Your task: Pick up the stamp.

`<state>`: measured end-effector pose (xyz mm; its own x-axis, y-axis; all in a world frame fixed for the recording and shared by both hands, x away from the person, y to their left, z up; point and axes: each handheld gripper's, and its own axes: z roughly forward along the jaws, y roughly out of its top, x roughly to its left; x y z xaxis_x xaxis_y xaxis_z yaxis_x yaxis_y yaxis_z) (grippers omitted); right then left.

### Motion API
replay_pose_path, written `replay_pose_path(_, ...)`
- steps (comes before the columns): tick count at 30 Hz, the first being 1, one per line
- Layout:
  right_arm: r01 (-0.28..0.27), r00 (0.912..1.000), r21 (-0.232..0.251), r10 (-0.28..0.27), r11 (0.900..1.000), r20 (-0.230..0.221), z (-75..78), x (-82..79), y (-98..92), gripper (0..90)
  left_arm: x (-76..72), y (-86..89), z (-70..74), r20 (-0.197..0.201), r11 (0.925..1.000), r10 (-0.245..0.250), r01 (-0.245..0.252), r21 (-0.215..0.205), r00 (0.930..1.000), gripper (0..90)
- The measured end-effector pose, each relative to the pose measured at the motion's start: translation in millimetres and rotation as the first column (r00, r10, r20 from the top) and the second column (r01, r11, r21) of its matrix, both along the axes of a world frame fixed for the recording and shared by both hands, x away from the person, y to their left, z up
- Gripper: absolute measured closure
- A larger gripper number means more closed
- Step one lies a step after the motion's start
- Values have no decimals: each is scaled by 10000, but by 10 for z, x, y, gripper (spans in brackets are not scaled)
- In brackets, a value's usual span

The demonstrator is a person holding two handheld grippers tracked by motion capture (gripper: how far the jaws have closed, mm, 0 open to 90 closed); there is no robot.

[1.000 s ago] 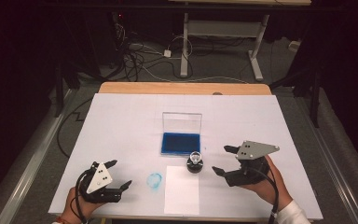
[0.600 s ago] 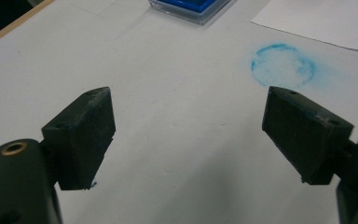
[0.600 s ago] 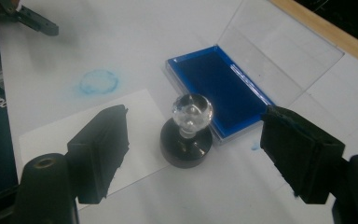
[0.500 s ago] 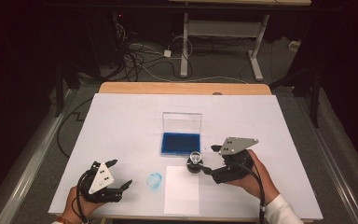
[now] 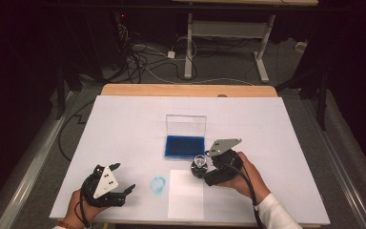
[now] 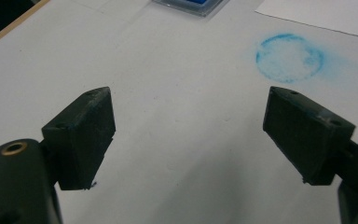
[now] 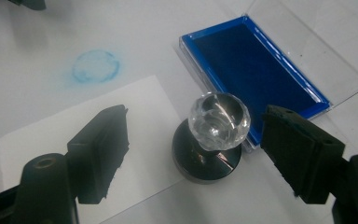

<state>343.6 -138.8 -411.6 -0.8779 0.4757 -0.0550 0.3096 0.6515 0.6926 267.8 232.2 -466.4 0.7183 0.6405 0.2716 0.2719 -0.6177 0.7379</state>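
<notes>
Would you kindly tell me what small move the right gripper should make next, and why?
Probably ease forward a little, then close on the stamp. The right gripper is open, its jaws stand either side of the clear knob without touching it, and the ink pad lies open just beyond.

We see a white counter (image 5: 124, 124) with a pale wooden strip along its far edge, upper middle of the high view. At centre sits the ink pad (image 5: 185, 146), deep blue inside a clear case with a brighter blue rim. Just below it the stamp (image 7: 213, 135) shows a glossy black base and a clear, faceted knob that glints white. A plain white paper sheet (image 5: 186, 193) lies lower centre. Left of it we spot a faint light-blue ring print (image 5: 158, 184), smudged and paler inside. The left gripper (image 5: 119, 183) and right gripper (image 7: 196, 135) are matte black, each carrying a grey plate with small dark dots; brass-coloured screws gleam beside the jaws.
</notes>
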Motion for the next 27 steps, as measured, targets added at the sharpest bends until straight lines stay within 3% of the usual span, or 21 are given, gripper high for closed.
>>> replay_pose_path(7, 170, 9994, -145, -174, 9998, -295, -89, 107, 55, 276, 2, 2, -8, -30, 10000, -32, 33, 54, 10000, 159)
replay_pose_path(11, -10, 9990, -231, 0, 9997, -446, -141, 172, 66, 349, 4, 2, -12, -72, 10000, -68, 68, 53, 10000, 162)
replay_pose_path(24, -340, 9990, -400, 328, 9986, -304, -128, 195, 77, 408, 18, -13, -36, -159, 9997, -135, 138, 222, 9998, 162)
replay_pose_path(27, -466, 9983, -418, 451, 9980, -356, -114, 232, 91, 467, 25, -25, -46, -209, 9996, -156, 161, 238, 9997, 162)
